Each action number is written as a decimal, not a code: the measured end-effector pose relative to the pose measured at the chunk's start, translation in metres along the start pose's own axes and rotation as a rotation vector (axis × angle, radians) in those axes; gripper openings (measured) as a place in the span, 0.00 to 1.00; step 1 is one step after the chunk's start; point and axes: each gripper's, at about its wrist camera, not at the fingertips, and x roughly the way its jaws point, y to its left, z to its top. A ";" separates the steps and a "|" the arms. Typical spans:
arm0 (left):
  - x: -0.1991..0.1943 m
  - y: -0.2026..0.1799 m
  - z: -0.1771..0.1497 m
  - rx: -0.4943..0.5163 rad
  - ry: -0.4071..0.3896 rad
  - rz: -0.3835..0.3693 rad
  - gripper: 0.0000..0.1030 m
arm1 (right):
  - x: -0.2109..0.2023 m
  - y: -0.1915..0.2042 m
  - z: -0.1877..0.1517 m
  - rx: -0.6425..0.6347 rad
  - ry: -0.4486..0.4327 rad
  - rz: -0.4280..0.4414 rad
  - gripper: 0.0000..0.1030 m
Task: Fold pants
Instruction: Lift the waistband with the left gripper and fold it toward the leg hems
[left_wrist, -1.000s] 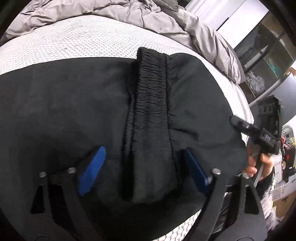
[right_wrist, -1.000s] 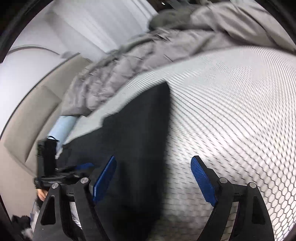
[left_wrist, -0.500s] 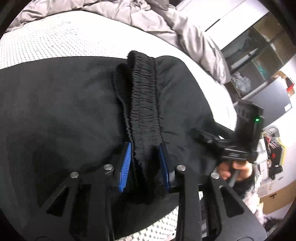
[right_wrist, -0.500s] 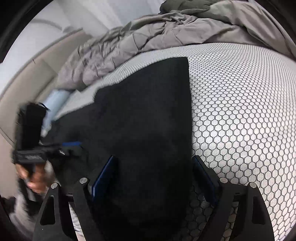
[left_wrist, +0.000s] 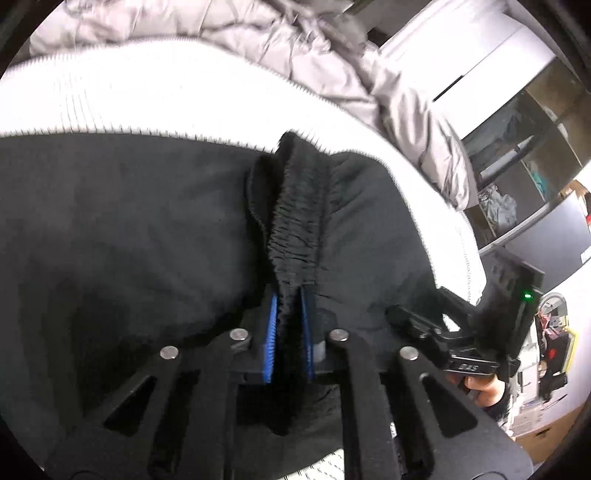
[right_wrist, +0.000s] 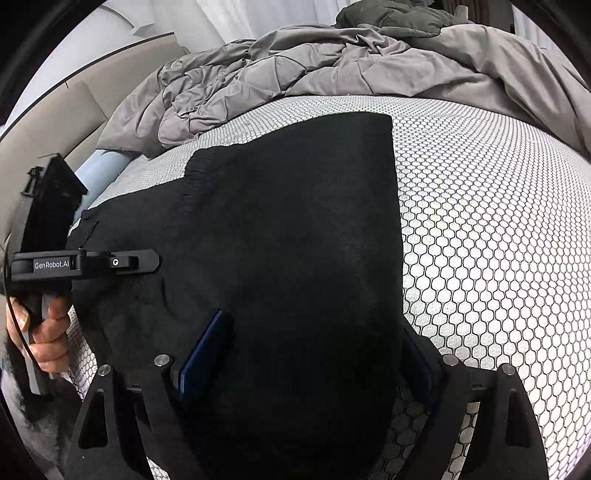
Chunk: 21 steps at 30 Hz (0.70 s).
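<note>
left gripper (left_wrist: 289, 334) clamps the pants (left_wrist: 147, 240) waistband; right gripper (right_wrist: 306, 354) spread wide, straddling the fabric at the mattress (right_wrist: 498, 221) edge.

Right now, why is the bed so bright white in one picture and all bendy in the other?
Left wrist view: the mattress is overexposed, its pattern washed out, and slightly motion-blurred; the black pants lose detail in the dark. Right wrist view: sharper and evenly lit, the mattress honeycomb pattern is crisp, but the fisheye lens bulges it and curves the grey duvet near the edges.
</note>
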 end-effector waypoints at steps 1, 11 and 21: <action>-0.014 0.001 0.001 0.007 -0.031 0.004 0.07 | -0.002 0.001 0.001 -0.001 -0.006 0.002 0.86; -0.076 0.091 -0.013 -0.097 -0.021 0.289 0.09 | -0.010 -0.003 0.002 0.016 -0.013 0.041 0.87; -0.088 0.096 0.004 -0.115 -0.049 0.151 0.47 | -0.008 0.003 0.006 0.059 0.008 0.073 0.87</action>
